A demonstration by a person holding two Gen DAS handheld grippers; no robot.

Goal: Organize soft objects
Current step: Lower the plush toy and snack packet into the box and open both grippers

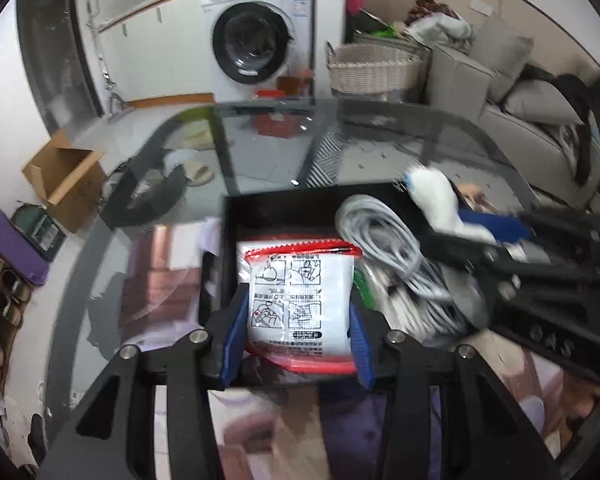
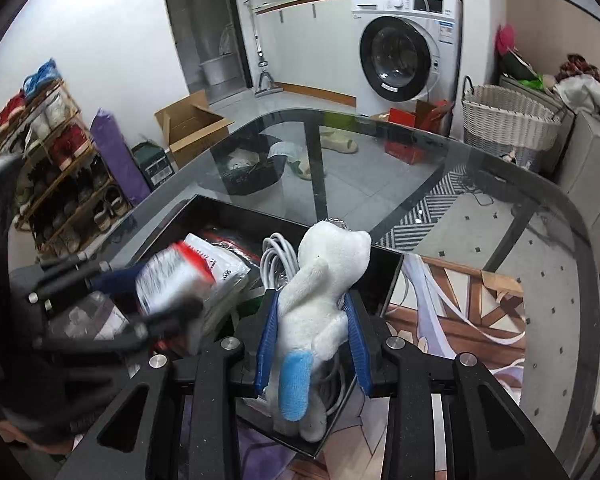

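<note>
The left tongs (image 1: 298,312) pinch a light, crinkly white plastic packet with red edges (image 1: 300,292) across its middle, over the black open box (image 1: 300,210) on the glass tabletop (image 2: 480,168). The right tongs (image 2: 312,340) squeeze a soft white plush toy with a blue patch (image 2: 320,300) at its waist above the same box; it looks light and squashy, so a mid-body hold suits it.

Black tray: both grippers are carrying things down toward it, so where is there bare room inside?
The black tray shows bare floor only along its far wall, beyond the packet. The coiled white cable crowds its right side under the plush toy.
</note>
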